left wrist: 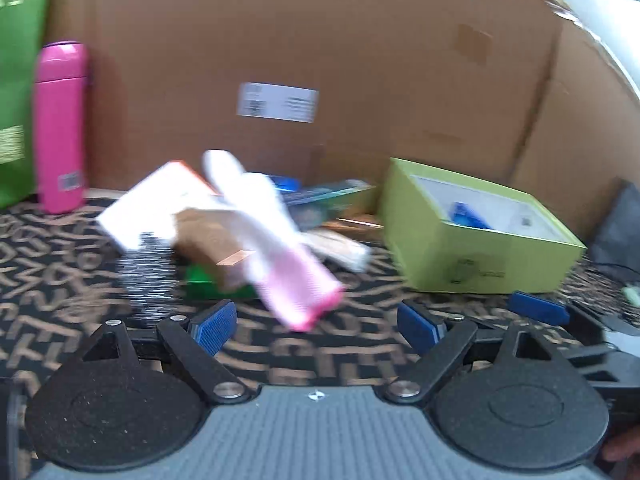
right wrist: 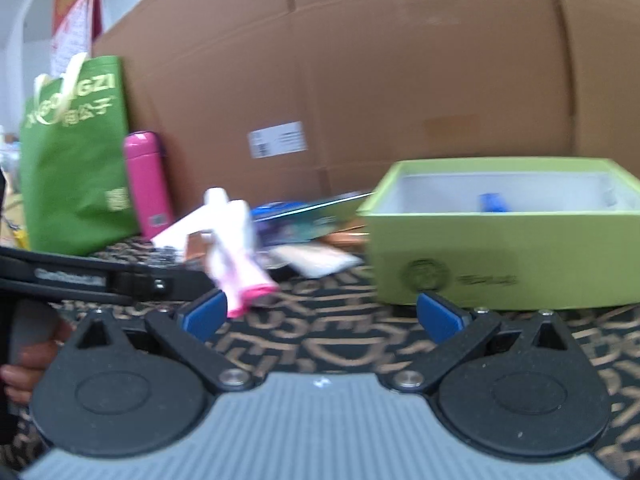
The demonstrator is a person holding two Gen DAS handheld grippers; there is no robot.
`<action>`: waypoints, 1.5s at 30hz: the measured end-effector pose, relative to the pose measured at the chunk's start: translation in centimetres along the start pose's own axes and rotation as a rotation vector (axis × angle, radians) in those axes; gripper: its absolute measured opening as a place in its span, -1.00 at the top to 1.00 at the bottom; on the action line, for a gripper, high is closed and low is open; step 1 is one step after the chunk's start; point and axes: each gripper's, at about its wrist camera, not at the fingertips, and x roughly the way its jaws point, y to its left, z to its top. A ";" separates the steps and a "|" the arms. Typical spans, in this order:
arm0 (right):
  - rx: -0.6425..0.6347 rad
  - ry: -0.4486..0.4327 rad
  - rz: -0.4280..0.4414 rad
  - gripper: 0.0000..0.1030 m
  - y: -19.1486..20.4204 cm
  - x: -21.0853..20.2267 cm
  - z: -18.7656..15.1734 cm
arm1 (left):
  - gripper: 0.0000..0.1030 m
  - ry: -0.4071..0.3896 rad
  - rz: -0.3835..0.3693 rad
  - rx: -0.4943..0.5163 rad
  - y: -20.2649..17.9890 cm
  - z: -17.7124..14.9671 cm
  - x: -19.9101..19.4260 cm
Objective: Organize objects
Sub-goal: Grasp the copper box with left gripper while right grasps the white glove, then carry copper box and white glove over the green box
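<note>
A white and pink tube [left wrist: 276, 236] lies tilted on a pile of small boxes and packets on the patterned cloth; it also shows in the right wrist view [right wrist: 236, 256]. An open lime-green box [left wrist: 476, 232] stands to the right, with a blue item [left wrist: 466, 214] inside; the same box [right wrist: 504, 248] and blue item [right wrist: 494, 202] show in the right wrist view. My left gripper [left wrist: 316, 330] is open and empty, just short of the tube. My right gripper [right wrist: 320, 316] is open and empty, in front of the green box, its left pad beside the tube's pink end.
A pink bottle [left wrist: 60, 124] and a green bag [right wrist: 76, 160] stand at the back left. A large cardboard box [left wrist: 320, 60] forms the back wall. The left gripper's body [right wrist: 100, 276] reaches in from the left of the right wrist view. A dark object [left wrist: 616, 228] lies far right.
</note>
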 end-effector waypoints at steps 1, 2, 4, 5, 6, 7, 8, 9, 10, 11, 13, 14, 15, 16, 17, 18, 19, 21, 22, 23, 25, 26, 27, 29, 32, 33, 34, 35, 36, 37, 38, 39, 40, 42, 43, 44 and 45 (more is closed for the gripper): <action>-0.006 0.003 0.004 -1.00 0.6 0.3 -0.1 | -0.76 -0.007 0.010 -0.007 0.8 0.1 -0.1; -0.013 0.007 0.001 -1.00 1.2 0.4 -0.2 | -0.76 -0.010 0.015 -0.012 1.4 0.2 0.2; -0.028 0.020 -0.004 -1.00 2.0 1.3 -0.1 | -0.76 -0.012 0.038 -0.033 2.7 0.8 0.8; -0.030 0.028 -0.002 -1.00 2.4 1.5 -0.1 | -0.75 -0.016 0.047 -0.051 3.2 1.2 1.3; -0.029 0.039 0.000 -1.00 2.7 1.7 -0.2 | -0.75 -0.018 0.051 -0.067 3.6 1.5 1.8; -0.024 0.059 0.001 -1.00 2.8 1.9 -0.2 | -0.74 -0.017 0.052 -0.079 3.9 1.9 2.4; -0.018 0.076 0.001 -1.00 3.0 2.2 -0.2 | -0.69 -0.012 0.050 -0.083 4.1 2.3 3.0; -0.016 0.086 -0.001 -1.00 3.2 2.5 -0.3 | -0.63 -0.003 0.051 -0.085 4.2 2.6 3.7; -0.021 0.090 -0.006 -1.00 3.4 2.7 -0.3 | -0.48 0.007 0.051 -0.087 4.2 2.9 4.4; -0.038 0.095 -0.016 -1.00 3.6 2.8 -0.3 | -0.34 0.016 0.047 -0.089 4.3 3.2 5.1; -0.081 0.092 -0.049 -1.00 4.0 3.0 -0.3 | -0.27 0.028 0.043 -0.090 4.5 3.5 6.1; -0.102 0.089 -0.063 -1.00 4.2 3.2 -0.2 | -0.19 0.034 0.060 -0.090 4.6 3.7 6.6; -0.120 0.090 -0.070 -1.00 4.4 3.5 -0.1 | -0.09 0.041 0.072 -0.090 4.8 3.7 6.9; -0.134 0.089 -0.071 -1.00 4.5 3.8 0.0 | 0.12 0.052 0.080 -0.091 5.1 3.7 7.2; -0.144 0.088 -0.071 -1.00 4.6 4.2 0.2 | 0.15 0.056 0.067 -0.096 5.5 3.6 7.2; -0.157 0.092 -0.070 -0.99 4.7 4.8 0.4 | 0.19 0.058 0.053 -0.107 5.8 3.5 6.8; -0.177 0.096 -0.067 -0.91 4.9 5.4 0.6 | 0.25 0.064 0.043 -0.108 6.0 3.3 6.4; -0.218 0.110 -0.068 -0.69 5.2 6.9 1.0 | 0.33 0.074 0.029 -0.081 5.9 2.9 5.3; -0.243 0.120 -0.069 -0.57 5.4 7.9 1.2 | 0.37 0.081 0.021 -0.065 5.8 2.6 4.7; -0.266 0.129 -0.065 -0.46 5.6 8.8 1.3 | 0.38 0.087 0.007 -0.049 5.7 2.3 4.1; -0.292 0.147 -0.044 -0.26 5.9 10.3 1.4 | 0.41 0.107 -0.021 -0.028 5.6 1.4 2.9; -0.293 0.153 -0.027 -0.15 6.0 11.0 1.6 | 0.42 0.117 -0.035 -0.023 5.6 0.9 2.4; -0.291 0.158 -0.009 -0.10 6.1 11.7 1.6 | 0.43 0.126 -0.048 -0.022 5.6 0.5 1.9; -0.292 0.175 0.025 0.36 6.1 12.7 1.7 | 0.48 0.146 -0.073 -0.018 5.6 -0.2 1.3; -0.271 0.165 0.054 0.69 5.9 12.4 1.6 | 0.51 0.172 -0.106 -0.011 5.2 -0.8 1.0; -0.265 0.156 0.052 0.75 5.7 11.7 1.6 | 0.51 0.176 -0.114 -0.004 5.1 -1.0 0.9; -0.262 0.149 0.044 0.78 5.6 10.9 1.6 | 0.51 0.179 -0.126 0.004 4.8 -1.0 0.9; -0.262 0.146 0.029 0.78 5.4 9.8 1.5 | 0.51 0.184 -0.142 0.015 4.5 -1.1 0.9; -0.261 0.145 0.014 0.78 5.2 8.6 1.4 | 0.51 0.191 -0.160 0.024 4.2 -1.2 0.9; -0.255 0.148 0.000 0.78 4.9 7.3 1.2 | 0.51 0.197 -0.180 0.035 3.7 -1.3 0.9; -0.247 0.158 -0.016 0.78 4.6 6.0 1.0 | 0.51 0.203 -0.200 0.047 3.3 -1.4 0.8; -0.242 0.173 -0.036 0.78 4.4 4.6 0.6 | 0.51 0.209 -0.219 0.060 2.7 -1.6 0.8; -0.246 0.189 -0.046 0.78 4.2 3.3 0.2 | 0.51 0.215 -0.236 0.076 2.2 -1.8 0.8; -0.236 0.233 -0.046 0.78 3.8 1.4 -0.8 | 0.51 0.221 -0.250 0.116 1.2 -2.1 0.8; -0.226 0.253 -0.037 0.77 3.6 0.6 -1.2 | 0.51 0.221 -0.245 0.133 0.7 -2.3 0.8; -0.218 0.255 -0.034 0.75 3.6 -0.1 -1.7 | 0.46 0.213 -0.236 0.148 0.4 -2.4 0.9; -0.214 0.258 -0.033 0.72 3.6 -0.6 -1.9 | 0.43 0.208 -0.226 0.167 0.0 -2.4 1.0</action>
